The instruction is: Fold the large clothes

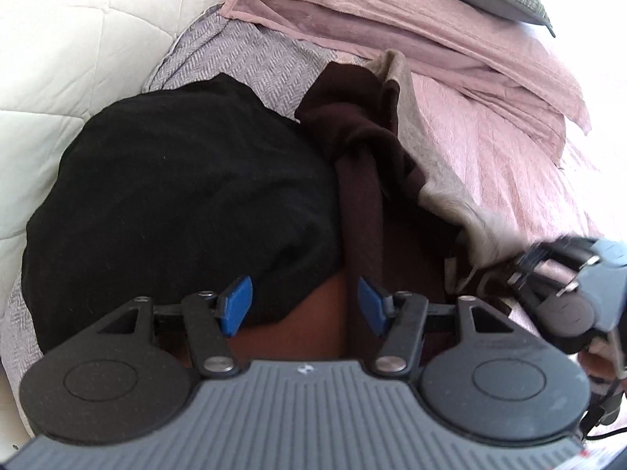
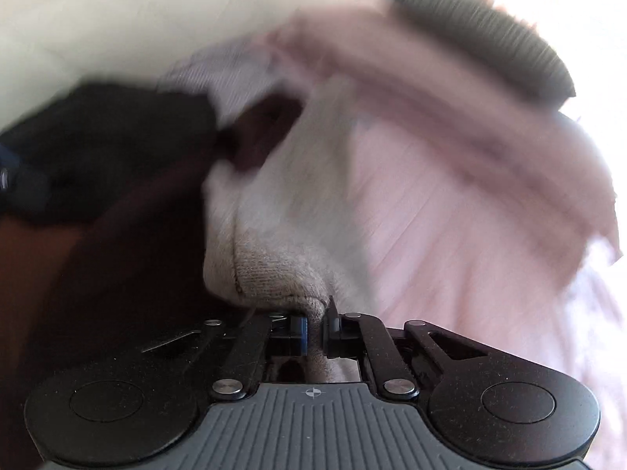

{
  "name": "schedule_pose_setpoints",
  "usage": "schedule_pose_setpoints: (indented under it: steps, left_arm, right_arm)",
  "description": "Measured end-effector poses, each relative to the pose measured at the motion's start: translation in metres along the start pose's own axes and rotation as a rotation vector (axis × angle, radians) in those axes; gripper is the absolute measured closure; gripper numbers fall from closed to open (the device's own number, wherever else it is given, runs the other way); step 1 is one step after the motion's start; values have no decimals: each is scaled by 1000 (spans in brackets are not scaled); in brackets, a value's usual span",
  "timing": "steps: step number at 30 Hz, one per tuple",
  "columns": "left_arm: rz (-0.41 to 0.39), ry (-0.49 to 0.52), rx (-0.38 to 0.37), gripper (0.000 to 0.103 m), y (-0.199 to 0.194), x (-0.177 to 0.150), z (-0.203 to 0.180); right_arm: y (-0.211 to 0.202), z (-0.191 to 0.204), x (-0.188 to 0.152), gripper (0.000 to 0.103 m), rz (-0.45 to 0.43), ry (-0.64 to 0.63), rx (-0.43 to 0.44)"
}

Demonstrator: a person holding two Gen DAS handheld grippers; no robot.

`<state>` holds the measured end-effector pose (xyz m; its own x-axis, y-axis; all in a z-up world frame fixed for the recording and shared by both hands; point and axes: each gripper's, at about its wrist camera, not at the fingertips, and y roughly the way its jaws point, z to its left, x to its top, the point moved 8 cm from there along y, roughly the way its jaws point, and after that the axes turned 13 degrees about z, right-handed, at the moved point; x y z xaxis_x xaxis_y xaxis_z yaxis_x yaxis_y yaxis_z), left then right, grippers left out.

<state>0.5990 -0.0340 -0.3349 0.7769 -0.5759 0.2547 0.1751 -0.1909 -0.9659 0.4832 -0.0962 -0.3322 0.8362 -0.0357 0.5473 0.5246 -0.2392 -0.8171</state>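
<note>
Right gripper (image 2: 313,331) pinches the beige knit garment (image 2: 270,274). Left gripper (image 1: 303,305), half open and holding nothing, hovers over dark brown cloth (image 1: 360,211); black garment (image 1: 176,180) at ten o'clock.

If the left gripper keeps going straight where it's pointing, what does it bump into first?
Probably the dark brown garment lying between the open fingers of the left gripper, with the black garment just beside; depth is hard to judge.

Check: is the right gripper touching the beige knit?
Touching. The right wrist view shows the right gripper pinching a fold of the beige knit.
</note>
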Motion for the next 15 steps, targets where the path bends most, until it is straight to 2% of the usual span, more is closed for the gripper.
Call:
schedule_pose_setpoints:
  steps: [2,5,9,12,15]
  left_arm:
    - [-12,-1,0,47,-7,1,-2]
    - [-49,10,5,47,-25,3,-13]
    - [-124,43,-20,47,-60,7,-43]
    - [-197,86,-52,47,-96,5,-77]
    - [-266,135,-93,47,-136,-3,-120]
  right_arm:
    - [-38,-30,12,102,-117,67,-100]
    - [-108,-82,27,102,-298,174,-187]
    - [-208,-139,35,102,-517,223,-226]
    - [-288,-175,28,102,-670,238,-244]
    - [-359,-208,10,102,-758,206,-245]
